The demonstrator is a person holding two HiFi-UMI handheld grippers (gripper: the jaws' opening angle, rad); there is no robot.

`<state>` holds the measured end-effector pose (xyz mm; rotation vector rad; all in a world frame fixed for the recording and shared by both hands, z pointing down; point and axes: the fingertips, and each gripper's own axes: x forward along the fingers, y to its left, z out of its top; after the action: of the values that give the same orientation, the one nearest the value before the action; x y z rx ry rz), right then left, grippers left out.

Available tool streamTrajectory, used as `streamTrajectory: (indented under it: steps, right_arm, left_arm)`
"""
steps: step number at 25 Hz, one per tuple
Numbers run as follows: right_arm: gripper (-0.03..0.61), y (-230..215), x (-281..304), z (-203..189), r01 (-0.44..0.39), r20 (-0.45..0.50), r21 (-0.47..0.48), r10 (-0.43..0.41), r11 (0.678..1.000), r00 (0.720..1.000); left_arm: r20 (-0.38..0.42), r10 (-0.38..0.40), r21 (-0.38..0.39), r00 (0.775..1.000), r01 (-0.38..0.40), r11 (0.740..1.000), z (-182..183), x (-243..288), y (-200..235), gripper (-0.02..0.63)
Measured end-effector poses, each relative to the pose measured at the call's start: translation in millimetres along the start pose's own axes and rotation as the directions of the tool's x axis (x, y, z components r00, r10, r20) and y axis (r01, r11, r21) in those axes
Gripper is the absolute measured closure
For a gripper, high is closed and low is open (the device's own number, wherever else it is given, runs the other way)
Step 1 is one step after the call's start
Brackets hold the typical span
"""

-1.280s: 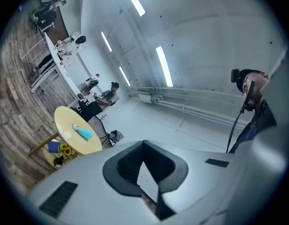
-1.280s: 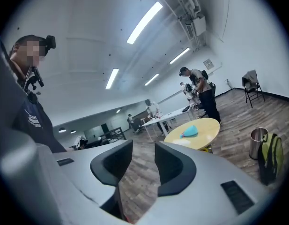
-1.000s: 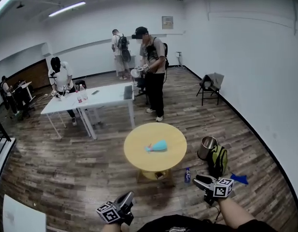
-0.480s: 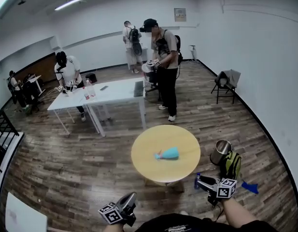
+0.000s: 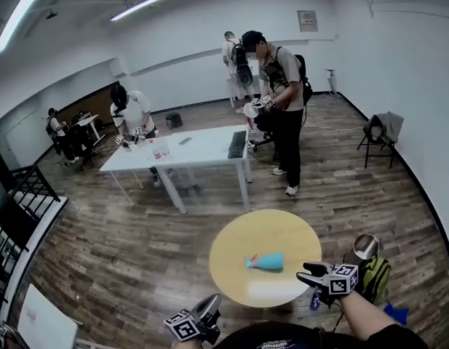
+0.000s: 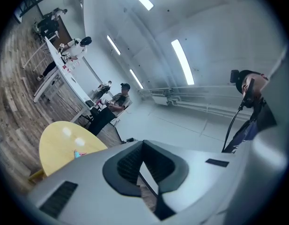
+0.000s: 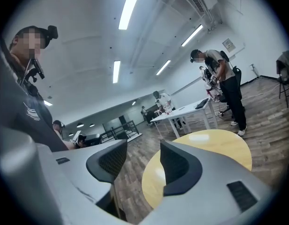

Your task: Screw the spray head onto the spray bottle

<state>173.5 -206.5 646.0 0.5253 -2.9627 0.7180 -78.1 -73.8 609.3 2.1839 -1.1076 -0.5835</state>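
Clearly your right tongs (image 5: 306, 273), empty and just opening halfway, are nearer the spray bottle (image 5: 268, 262), which lies crosswise on the table (image 5: 235, 286) near their left; your left tongs (image 5: 209, 306) hang closed, empty.

No legible text, label or number found. Wall plaque (image 5: 307, 20) carries print (too small to read).

Spray bottle (image 5: 266, 262) on the round bench (image 5: 282, 235)
Left tongs (image 5: 212, 302) before it, right tongs (image 5: 303, 273) at its right edge, long bench (image 5: 199, 147) behind.
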Motion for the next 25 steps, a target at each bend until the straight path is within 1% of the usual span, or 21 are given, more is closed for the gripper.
streamTrajectory:
  steps: [3,6,9,12,16,18,20,23,25]
  right_arm:
    - [0.317,-31,23,-2,-0.011,-0.034,-0.003,0.011,1.000,0.999]
    - [0.298,-64,63,-2,0.007,-0.058,-0.002,-0.007,1.000,0.998]
    - [0.281,-92,110,7,0.052,-0.078,-0.009,-0.053,0.999,0.996]
    - [0.261,-107,164,16,0.101,-0.110,-0.024,-0.103,0.995,0.988]
    - [0.236,-126,236,24,0.123,-0.163,-0.063,-0.132,0.990,0.978]
    - [0.217,-137,261,23,0.107,-0.219,-0.098,-0.127,0.989,0.968]
    - [0.187,-149,273,14,0.070,-0.295,-0.145,-0.111,0.987,0.949]
    - [0.159,-176,271,-4,0.012,-0.386,-0.202,-0.091,0.979,0.918]
    - [0.132,-199,262,-20,-0.035,-0.426,-0.231,-0.068,0.972,0.902]
  left_arm:
    - [-0.023,0.010,0.008,1.000,-0.010,1.000,10,28,32,0.611]
    - [-0.038,0.001,-0.002,0.999,-0.001,1.000,31,51,84,0.611]
    - [-0.077,-0.052,-0.015,0.996,0.051,0.999,61,79,140,0.611]
    - [-0.132,-0.105,-0.035,0.986,0.102,0.994,100,98,196,0.611]
    - [-0.194,-0.155,-0.018,0.969,0.155,0.988,150,119,264,0.611]
    - [-0.207,-0.164,-0.031,0.964,0.162,0.986,165,138,286,0.611]
    - [-0.220,-0.165,-0.056,0.961,0.156,0.986,165,158,298,0.611]
    - [-0.243,-0.157,-0.068,0.957,0.144,0.987,142,183,306,0.611]
    - [-0.246,-0.126,-0.073,0.961,0.111,0.991,125,201,300,0.611]
